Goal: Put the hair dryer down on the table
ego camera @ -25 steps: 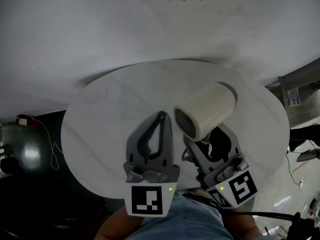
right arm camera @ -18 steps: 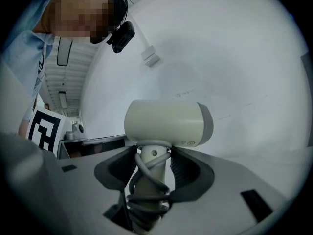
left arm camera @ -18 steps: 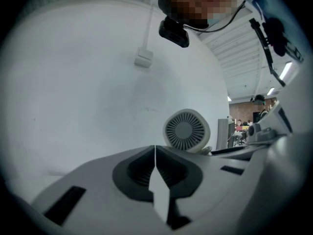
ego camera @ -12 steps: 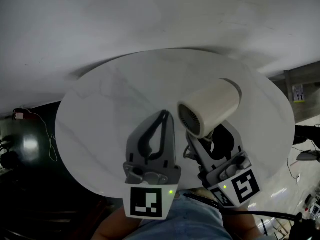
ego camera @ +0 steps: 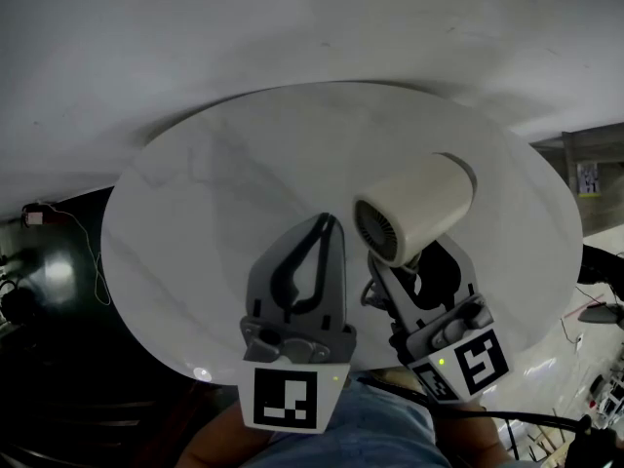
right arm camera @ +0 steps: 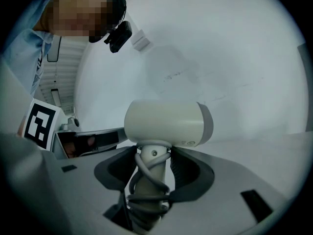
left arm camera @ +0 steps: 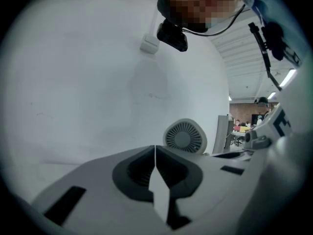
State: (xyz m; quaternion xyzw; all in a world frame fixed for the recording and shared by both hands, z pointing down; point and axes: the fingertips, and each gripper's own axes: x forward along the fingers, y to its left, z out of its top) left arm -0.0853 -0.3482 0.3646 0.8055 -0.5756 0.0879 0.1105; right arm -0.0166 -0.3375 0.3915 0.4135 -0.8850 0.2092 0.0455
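A cream hair dryer (ego camera: 414, 208) hangs above the round white table (ego camera: 195, 222), its barrel lying level and its rear grille turned toward my left gripper. My right gripper (ego camera: 417, 273) is shut on the dryer's handle (right arm camera: 149, 180), which has its grey cord wound round it, and the barrel (right arm camera: 168, 123) sits just above the jaws. My left gripper (ego camera: 326, 224) hovers beside it on the left, shut with nothing in it, the tips (left arm camera: 155, 153) meeting. In the left gripper view the dryer's grille (left arm camera: 184, 136) shows just beyond those tips.
The table's near edge (ego camera: 224, 373) lies just under both grippers, with the person's lap (ego camera: 361, 427) below it. A dark floor with a thin cable (ego camera: 93, 261) is on the left. A metal stand (ego camera: 590, 169) is past the table's right edge. A pale wall (ego camera: 292, 37) is behind.
Both grippers have sunk toward the table top, the right one carrying the hair dryer with it. Neither pair of jaws has changed.
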